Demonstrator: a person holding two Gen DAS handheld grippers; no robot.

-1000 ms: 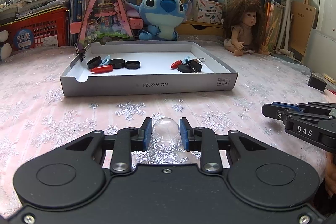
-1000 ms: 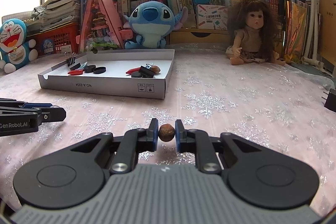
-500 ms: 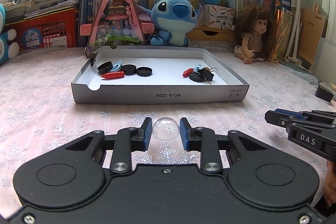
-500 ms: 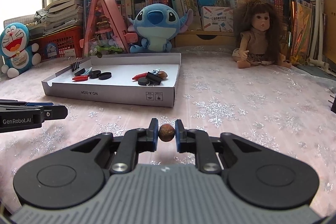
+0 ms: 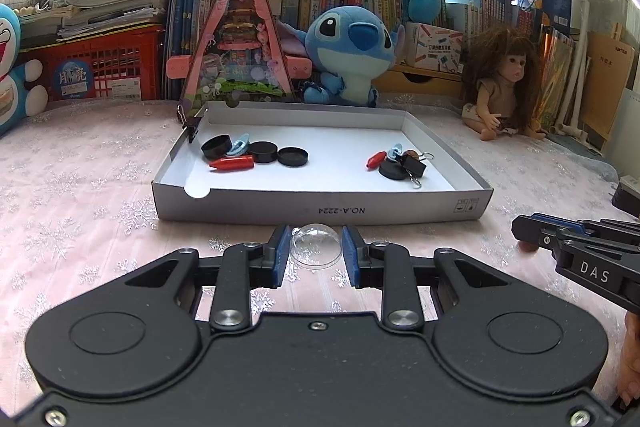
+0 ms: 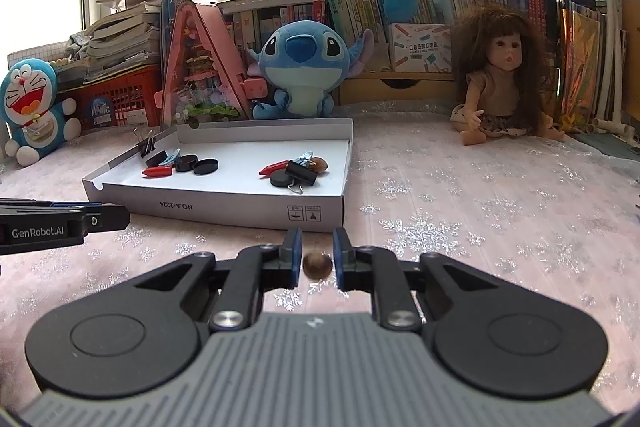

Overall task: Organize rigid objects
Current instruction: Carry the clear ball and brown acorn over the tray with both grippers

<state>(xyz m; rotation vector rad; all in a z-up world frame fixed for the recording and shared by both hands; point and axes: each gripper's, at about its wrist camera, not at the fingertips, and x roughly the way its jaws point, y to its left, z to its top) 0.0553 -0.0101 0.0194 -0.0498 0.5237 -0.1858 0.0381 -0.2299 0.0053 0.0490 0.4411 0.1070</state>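
Clear plastic dome (image 5: 316,246) sits clamped between the blue pads (image 5: 281,252) of the left gripper (image 5: 315,250), jaws narrow, one pad on each side of it. Dome is up near the fingertips, off the cloth.

Right gripper (image 6: 316,259): jaws at their tightest, pinching a small brown nut (image 6: 317,266) between the pads, also near the tips. In the left wrist view the right gripper shows at the right edge, side on, tips level with the left one's.

White cardboard tray (image 5: 320,208) lies straight ahead of the left fingers, just beyond the tips, near wall facing the camera with the print upside down. From the right wrist view the tray (image 6: 240,203) is ahead and to the left of the fingers; its near right corner is just past the left fingertip.

Inside the tray, two clusters:
- far left of the fingers: black caps (image 5: 293,156), red bullet-shaped piece (image 5: 233,163), light blue clip (image 5: 239,146)
- ahead-right of the left fingers: black binder clip (image 5: 414,165), black disc (image 5: 392,170), smaller red piece (image 5: 376,159), another brown nut (image 6: 319,164) tucked behind them

One more binder clip (image 6: 146,146) is clipped on the tray's far left wall.

Pink snowflake tablecloth (image 6: 460,219) under everything. Blue plush (image 5: 350,55) and doll (image 5: 500,87) sit beyond the tray, well apart from both grippers.
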